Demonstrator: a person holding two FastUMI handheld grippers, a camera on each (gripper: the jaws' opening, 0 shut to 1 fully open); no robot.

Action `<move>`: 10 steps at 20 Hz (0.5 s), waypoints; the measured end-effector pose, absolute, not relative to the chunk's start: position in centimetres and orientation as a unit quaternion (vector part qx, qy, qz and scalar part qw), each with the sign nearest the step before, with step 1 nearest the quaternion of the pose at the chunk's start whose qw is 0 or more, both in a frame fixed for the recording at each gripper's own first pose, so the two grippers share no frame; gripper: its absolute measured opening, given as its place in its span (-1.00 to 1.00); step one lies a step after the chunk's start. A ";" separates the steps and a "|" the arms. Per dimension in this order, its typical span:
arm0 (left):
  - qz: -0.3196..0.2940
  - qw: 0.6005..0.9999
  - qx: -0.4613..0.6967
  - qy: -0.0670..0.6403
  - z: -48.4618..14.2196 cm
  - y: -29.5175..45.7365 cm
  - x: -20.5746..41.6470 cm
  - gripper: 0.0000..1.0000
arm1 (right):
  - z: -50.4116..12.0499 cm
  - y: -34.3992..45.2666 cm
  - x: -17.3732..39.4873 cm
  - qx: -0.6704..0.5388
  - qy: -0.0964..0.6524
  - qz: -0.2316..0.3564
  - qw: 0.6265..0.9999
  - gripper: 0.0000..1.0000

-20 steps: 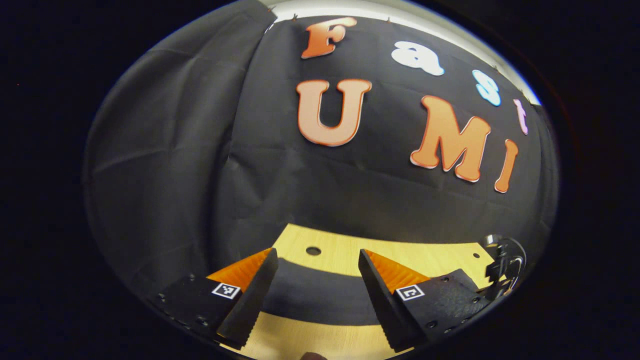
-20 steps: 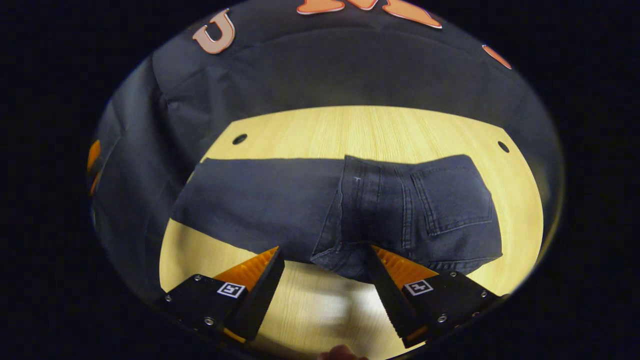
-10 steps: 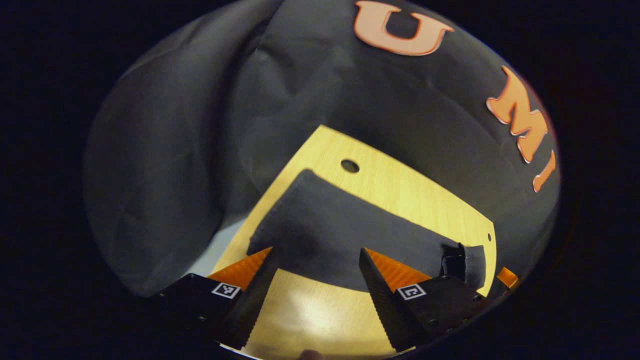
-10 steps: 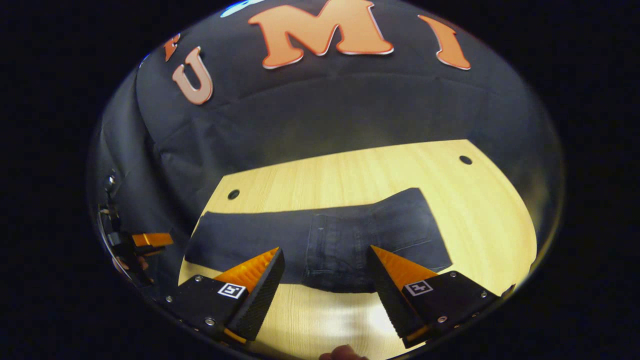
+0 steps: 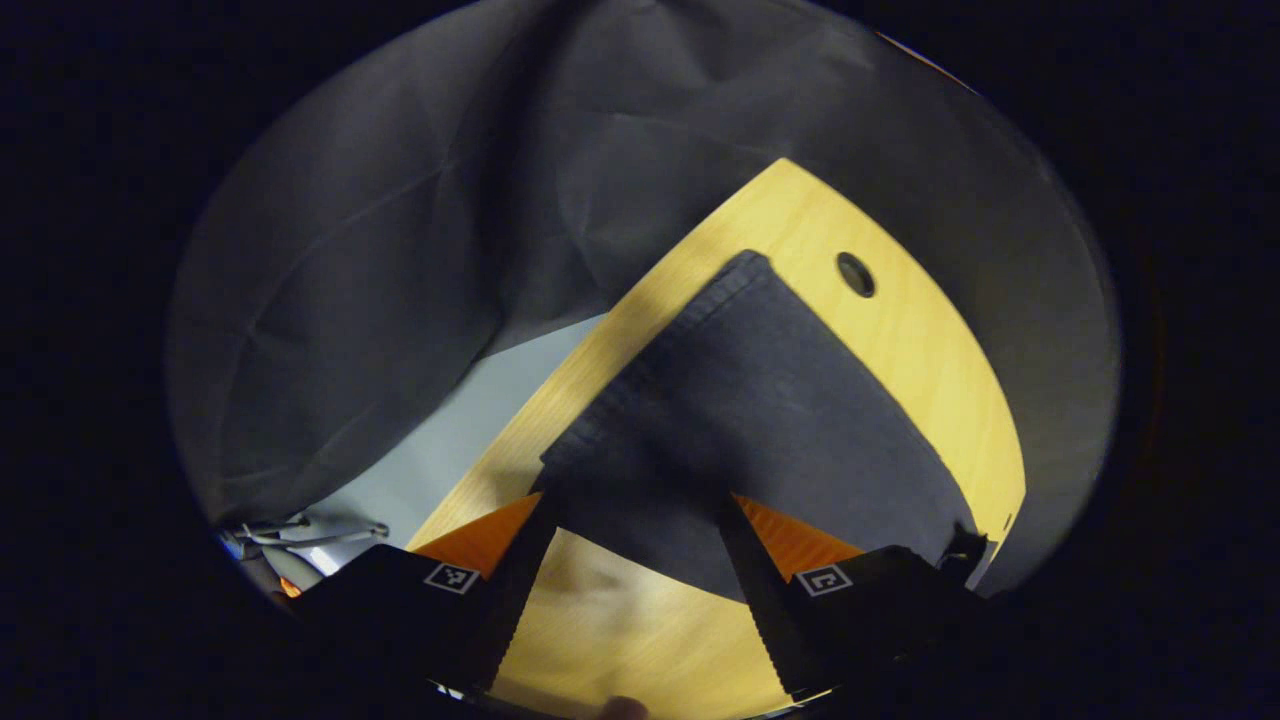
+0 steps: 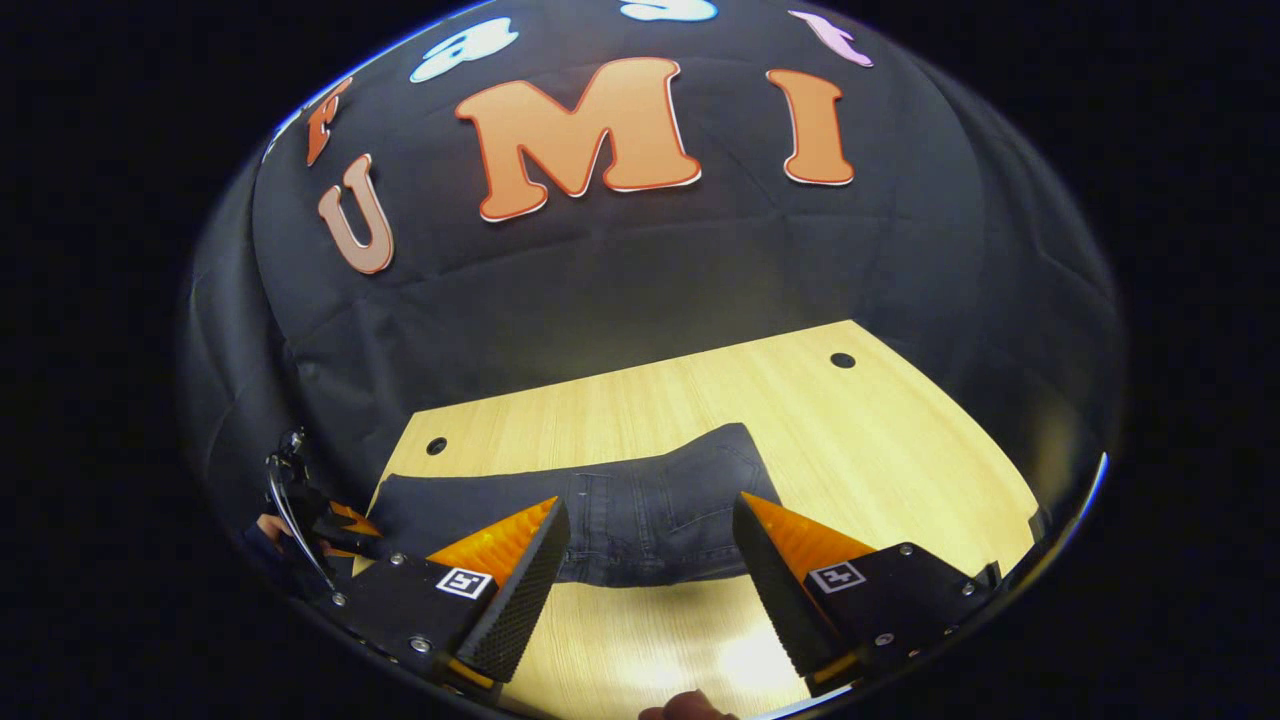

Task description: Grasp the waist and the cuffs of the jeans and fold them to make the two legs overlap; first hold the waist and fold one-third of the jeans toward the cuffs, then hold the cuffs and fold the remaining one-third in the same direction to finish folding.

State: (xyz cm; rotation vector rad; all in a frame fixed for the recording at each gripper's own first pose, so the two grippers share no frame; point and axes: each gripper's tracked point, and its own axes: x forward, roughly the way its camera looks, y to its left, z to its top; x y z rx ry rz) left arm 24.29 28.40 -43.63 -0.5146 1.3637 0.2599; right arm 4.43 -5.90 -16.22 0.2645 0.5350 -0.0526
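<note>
The dark jeans point(image 6: 640, 515) lie flat on the light wooden table point(image 6: 860, 440), the cuff end point(image 5: 650, 370) toward 10 o'clock in the left gripper view. The left claw point(image 5: 625, 560) stands wide just over the leg, holding nothing. The right claw point(image 6: 650, 565) also stands wide and empty, near the pocket part; no brand or writing on the jeans can be read.
</note>
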 end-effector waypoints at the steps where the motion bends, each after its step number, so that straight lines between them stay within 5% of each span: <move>1: 0.131 0.731 -0.229 0.629 -43.8 28.4 24.4 0.97 | -16.2 -6.2 4.3 0.130 0.264 -0.030 0.955 0.98; 7: 0.181 0.738 -0.148 0.633 -44.8 28.4 25.2 0.96 | -16.3 -6.4 4.7 0.137 0.262 -0.024 0.955 0.99; 10: 0.139 0.786 -0.128 0.589 -44.7 28.4 26.9 0.51 | -16.5 -6.6 4.8 0.134 0.262 -0.010 0.956 0.99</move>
